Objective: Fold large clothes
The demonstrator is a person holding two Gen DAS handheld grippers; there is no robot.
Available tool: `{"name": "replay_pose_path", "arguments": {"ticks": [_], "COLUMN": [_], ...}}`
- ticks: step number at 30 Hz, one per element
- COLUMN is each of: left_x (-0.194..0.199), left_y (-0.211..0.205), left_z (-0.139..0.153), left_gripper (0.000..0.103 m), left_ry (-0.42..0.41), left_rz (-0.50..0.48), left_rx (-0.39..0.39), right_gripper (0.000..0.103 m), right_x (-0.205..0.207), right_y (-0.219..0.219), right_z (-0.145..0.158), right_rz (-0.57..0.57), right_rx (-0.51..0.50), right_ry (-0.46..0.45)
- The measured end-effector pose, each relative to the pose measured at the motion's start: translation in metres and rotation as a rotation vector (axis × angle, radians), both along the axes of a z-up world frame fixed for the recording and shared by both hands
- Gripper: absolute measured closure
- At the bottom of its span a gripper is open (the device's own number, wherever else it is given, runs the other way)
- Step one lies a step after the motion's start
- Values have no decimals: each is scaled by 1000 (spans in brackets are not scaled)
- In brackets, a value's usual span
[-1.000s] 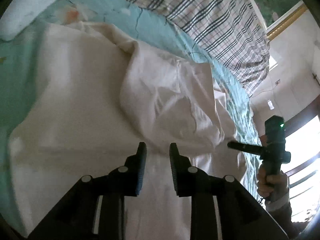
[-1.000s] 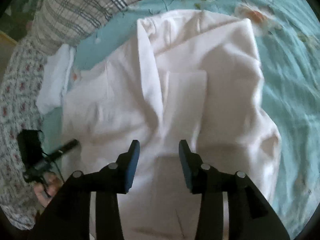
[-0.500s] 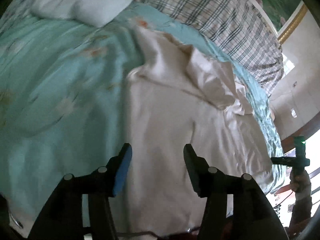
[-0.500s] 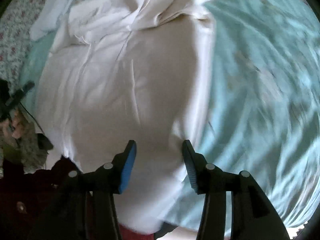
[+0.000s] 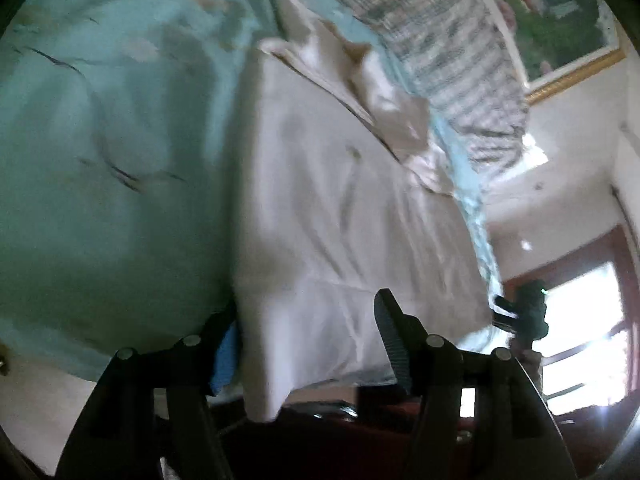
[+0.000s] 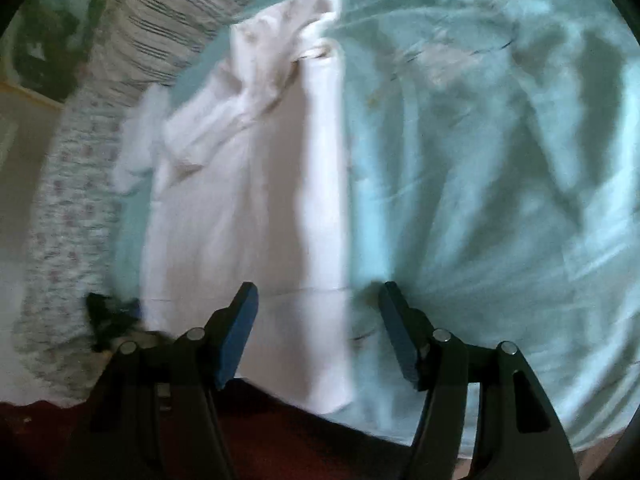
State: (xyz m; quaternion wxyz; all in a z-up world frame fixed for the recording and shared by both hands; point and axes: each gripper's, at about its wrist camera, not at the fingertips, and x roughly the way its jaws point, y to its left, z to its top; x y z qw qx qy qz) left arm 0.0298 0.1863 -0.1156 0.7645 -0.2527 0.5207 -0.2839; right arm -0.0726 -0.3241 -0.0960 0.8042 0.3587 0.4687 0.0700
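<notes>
The left hand-held gripper (image 5: 308, 344) stands with its jaws apart, having just been opening, and the near left corner of the white garment (image 5: 320, 208) drapes loosely between them; whether either pad touches the cloth cannot be told through the blur. The right hand-held gripper (image 6: 318, 328) has also just been opening; its jaws straddle the garment's near right corner, (image 6: 248, 200) and no pad visibly presses on it.

The garment lies lengthwise on the bed (image 5: 100, 160), its hem at the bed's near edge and its bunched collar and sleeves at the far end, toward the plaid pillow (image 5: 440, 40). By the look of it, both hands are lining up on the hem corners for a lengthwise fold. The next move likely calls for closing each gripper squarely on its corner, then lifting both together and carrying the hem toward the collar.

The left corner hangs over the bed's near edge, so a grip there may catch only one layer. To the garment's right, the teal sheet (image 6: 480, 160) is open and bare; to its left, in the right wrist view, a small white bundle (image 6: 138, 148) lies just beside the sleeve, with a flowered cover (image 6: 64, 220) beyond.
</notes>
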Motion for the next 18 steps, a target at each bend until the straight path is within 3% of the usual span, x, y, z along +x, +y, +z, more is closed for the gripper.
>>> {"name": "replay_pose_path", "arguments": {"ticks": [4, 5, 8, 9, 11, 15, 18], "left_x": [-2, -1, -2, -2, -3, 4, 11], "left_y": [-12, -11, -15, -17, -22, -19, -26], "left_z": [-7, -7, -5, -2, 10, 33, 59], "left_gripper": [66, 81, 98, 98, 100, 101, 101], "left_ry": [-5, 1, 0, -14, -58, -112, -180], "left_rz": [-16, -15, -27, -28, -18, 24, 34], "left_rx": [21, 12, 18, 30, 47, -23, -28], "right_gripper": [43, 49, 80, 90, 94, 96, 96], "right_x": [5, 4, -1, -5, -12, -18, -12], "right_y": [17, 16, 10, 6, 5, 0, 5], "right_z": [-7, -10, -15, -16, -13, 2, 24], "right_rz": [45, 35, 7, 2, -6, -27, -25], "right_rx": [12, 21, 34, 33, 47, 80, 86], "right_ry": [-38, -46, -32, -31, -64, -159, -225]}}
